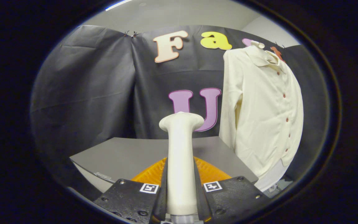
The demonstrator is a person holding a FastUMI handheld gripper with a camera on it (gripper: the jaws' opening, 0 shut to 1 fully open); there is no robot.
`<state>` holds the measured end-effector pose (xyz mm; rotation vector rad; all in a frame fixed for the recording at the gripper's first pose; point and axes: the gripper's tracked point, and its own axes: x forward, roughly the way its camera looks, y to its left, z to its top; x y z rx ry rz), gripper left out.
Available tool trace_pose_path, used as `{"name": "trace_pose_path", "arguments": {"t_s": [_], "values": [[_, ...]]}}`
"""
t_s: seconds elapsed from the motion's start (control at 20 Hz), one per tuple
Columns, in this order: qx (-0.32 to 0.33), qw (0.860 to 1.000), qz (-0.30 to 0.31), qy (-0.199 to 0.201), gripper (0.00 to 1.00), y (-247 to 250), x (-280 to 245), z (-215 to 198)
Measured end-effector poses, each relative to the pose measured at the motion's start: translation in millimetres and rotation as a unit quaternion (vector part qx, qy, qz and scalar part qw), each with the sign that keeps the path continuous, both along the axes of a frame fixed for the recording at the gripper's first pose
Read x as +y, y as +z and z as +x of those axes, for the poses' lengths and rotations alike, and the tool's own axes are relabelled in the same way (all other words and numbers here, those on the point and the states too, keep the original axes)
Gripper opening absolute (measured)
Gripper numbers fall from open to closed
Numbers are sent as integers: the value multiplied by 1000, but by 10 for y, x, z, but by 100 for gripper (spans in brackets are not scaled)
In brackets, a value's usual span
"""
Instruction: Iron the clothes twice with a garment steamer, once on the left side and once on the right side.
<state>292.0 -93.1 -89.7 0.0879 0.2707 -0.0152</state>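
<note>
Black cloth fills the back of the booth, creased and pinned at the top, and in front of it sits the grey table (120, 155), its bare top running from the left toward the middle. Across to the centre now, and here is the tool (180, 186): two black fingers (129, 199) with small square markers on them, and both are pressed against the steamer (180, 161), one on each side of its shaft. That is a firm clench on the steamer, no gap showing between fingers and handle. The steamer is cream-white, standing upright between the fingers, a long smooth shaft that widens into a flat flared head at the top. The head points up and away, in front of the cloth wall, level with the far edge of the table. Just behind the shaft, low down, an orange ribbed piece (211, 172) peeks out on either side; what it belongs to cannot be told from here.

Over to the right hangs the shirt (259, 109), cream, long-sleeved, collar at the top and a row of small reddish buttons running down its front. It hangs beyond the right edge of the table, its hem dropping below the tabletop level. The steamer head is well apart from the shirt, with open cloth wall between them, no contact.
</note>
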Motion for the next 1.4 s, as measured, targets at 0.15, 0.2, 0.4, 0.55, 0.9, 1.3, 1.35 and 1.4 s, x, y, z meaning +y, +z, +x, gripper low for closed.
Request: {"name": "trace_pose_path", "arguments": {"t_s": [0.15,0.2,0.4,0.55,0.9,1.3,1.35,1.4], "values": [[-17,1000,7,13,38,171,-171,-79],[-19,1000,13,14,38,216,-229,-105],[-48,999,16,7,38,464,-625,-127],[-83,996,30,-3,38,679,-974,-100],[-145,989,-13,-37,38,961,-1686,45],[-163,983,12,-81,38,891,-2383,260],[-164,983,13,-84,38,853,-2440,268],[-162,983,16,-86,38,797,-2475,281]]}}
